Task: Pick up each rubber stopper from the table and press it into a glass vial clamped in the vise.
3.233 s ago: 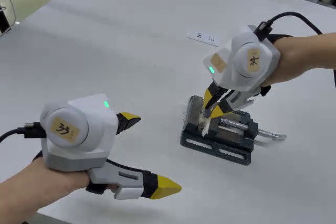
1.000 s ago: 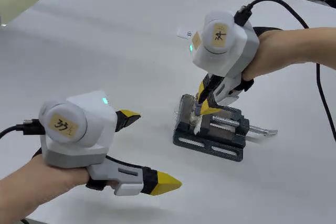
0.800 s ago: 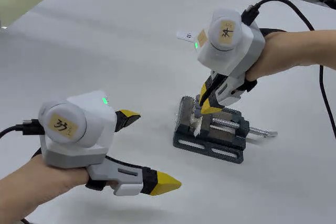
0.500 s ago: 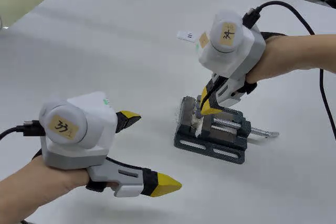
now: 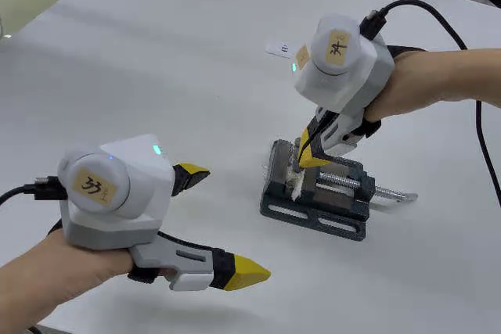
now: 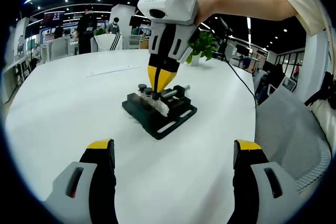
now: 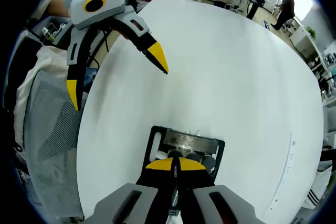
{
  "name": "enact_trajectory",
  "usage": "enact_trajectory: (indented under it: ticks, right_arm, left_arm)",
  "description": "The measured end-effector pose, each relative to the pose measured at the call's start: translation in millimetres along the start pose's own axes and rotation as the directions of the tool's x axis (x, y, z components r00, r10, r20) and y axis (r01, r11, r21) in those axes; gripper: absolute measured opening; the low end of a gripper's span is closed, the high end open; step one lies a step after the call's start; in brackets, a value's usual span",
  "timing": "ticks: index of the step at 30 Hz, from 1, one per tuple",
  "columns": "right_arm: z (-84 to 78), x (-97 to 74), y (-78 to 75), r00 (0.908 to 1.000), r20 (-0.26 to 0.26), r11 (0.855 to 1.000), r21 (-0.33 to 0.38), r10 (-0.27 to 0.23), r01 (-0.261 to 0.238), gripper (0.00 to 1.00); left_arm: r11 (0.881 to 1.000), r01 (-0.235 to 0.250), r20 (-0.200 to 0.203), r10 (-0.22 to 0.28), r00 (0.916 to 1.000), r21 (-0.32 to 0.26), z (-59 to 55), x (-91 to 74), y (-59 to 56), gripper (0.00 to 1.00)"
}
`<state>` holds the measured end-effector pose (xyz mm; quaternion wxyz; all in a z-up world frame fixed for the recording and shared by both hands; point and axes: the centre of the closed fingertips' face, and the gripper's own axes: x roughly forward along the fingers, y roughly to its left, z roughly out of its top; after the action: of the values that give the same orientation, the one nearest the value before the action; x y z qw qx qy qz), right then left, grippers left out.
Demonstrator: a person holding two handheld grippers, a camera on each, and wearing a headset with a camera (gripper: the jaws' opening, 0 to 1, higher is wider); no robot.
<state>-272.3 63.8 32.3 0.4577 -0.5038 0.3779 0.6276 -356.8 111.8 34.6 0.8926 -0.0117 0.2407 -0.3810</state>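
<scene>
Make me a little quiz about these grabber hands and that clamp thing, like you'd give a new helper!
1. True or false: the left gripper has its fingers shut.
2. The right gripper points down at: A) the vise B) a cup C) a book.
3. Fill in: the vise sits on a white ____.
Key: 1 false; 2 A; 3 table.

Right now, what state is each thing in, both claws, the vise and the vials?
Left yellow-tipped claw: open, holding nothing.
Right yellow-tipped claw: shut, pointing down.
Clear glass vials: clamped upright.
Dark rubber stoppers: three seen, seated in vial tops.
Dark metal vise: closed on those vials.
</scene>
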Motion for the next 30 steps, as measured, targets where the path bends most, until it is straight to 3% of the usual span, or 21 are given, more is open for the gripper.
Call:
enact_trajectory:
  ticks: [7,23,30]
  right_arm:
    - [-1.2,0.5,-1.5,0.9997,-0.018,1.000,-0.009,-0.014,0.014,0.00]
    - [-0.5,0.9,0.5,0.9999,0.014,0.995,0.100,0.002,-0.004,0.00]
    - [1.5,1.0,-1.9,0.9993,-0.037,0.995,0.104,-0.004,0.008,0.00]
  left_arm:
    - [1.000,0.005,0.001,-0.005,1.0000,-0.005,-1.6,2.7,-0.4,0.93]
    - [1.000,0.014,0.011,-0.014,0.9998,-0.020,2.4,9.4,2.9,0.92]
    - [1.000,0.007,0.017,-0.006,0.9998,-0.026,5.0,8.9,6.8,0.92]
